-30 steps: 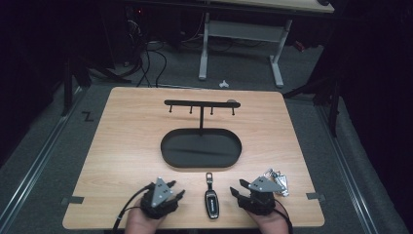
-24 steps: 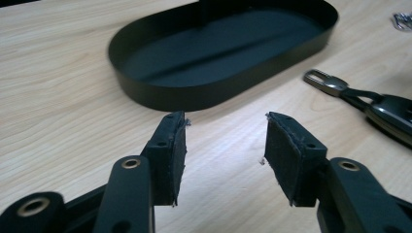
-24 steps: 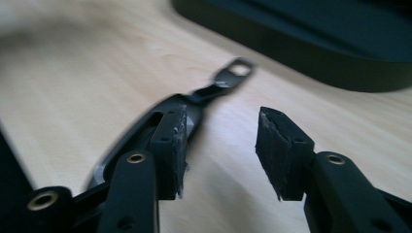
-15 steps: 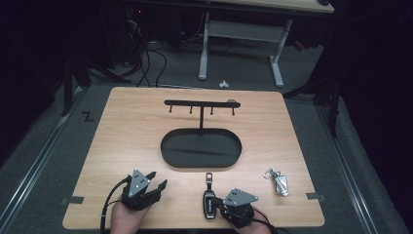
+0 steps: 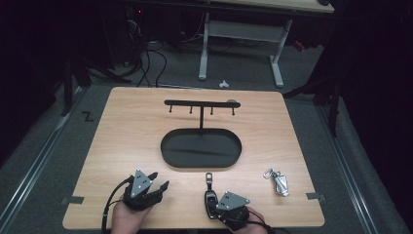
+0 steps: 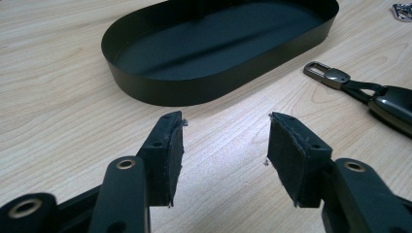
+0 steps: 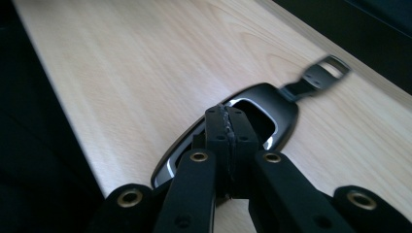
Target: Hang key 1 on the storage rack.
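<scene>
Pads of the right gripper (image 7: 227, 121) press together with nothing between them, directly over the key fob (image 7: 252, 114) lying at the bench's (image 5: 126, 126) near edge. Left gripper (image 6: 223, 141) gapes open above bare wood, fob just to its right, tray (image 6: 145, 92) ahead.

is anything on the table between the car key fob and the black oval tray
Nothing visible. The car key fob lies by the right gripper, and only bare table separates its clip end from the black oval tray. The keyring lies off to the side.
</scene>
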Demonstrator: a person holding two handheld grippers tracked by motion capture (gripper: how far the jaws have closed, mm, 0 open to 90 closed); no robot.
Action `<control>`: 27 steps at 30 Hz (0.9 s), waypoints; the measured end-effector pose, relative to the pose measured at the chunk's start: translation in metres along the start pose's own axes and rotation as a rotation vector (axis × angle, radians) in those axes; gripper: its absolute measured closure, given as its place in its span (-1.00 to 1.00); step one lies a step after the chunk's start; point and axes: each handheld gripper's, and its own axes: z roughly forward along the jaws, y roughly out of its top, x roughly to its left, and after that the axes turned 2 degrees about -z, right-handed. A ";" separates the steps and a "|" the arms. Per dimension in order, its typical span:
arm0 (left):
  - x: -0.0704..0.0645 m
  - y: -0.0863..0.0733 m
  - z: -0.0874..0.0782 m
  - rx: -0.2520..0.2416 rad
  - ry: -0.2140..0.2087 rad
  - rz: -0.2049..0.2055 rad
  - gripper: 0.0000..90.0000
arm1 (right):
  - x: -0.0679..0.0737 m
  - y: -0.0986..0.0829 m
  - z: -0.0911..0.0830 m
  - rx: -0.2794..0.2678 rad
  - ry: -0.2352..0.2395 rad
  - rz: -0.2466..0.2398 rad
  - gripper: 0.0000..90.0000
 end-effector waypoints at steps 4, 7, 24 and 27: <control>0.000 -0.001 0.000 0.000 -0.009 -0.001 0.04 | -0.015 -0.006 -0.003 0.022 -0.042 0.029 1.00; 0.000 0.000 0.000 0.001 -0.010 0.006 0.04 | -0.028 -0.010 -0.007 0.025 -0.070 0.060 1.00; 0.000 0.002 -0.001 -0.023 -0.027 0.008 0.03 | -0.077 -0.040 -0.035 0.043 -0.183 0.191 1.00; -0.001 0.006 0.002 -0.031 -0.037 0.015 0.03 | -0.081 -0.046 -0.040 0.041 -0.200 0.212 1.00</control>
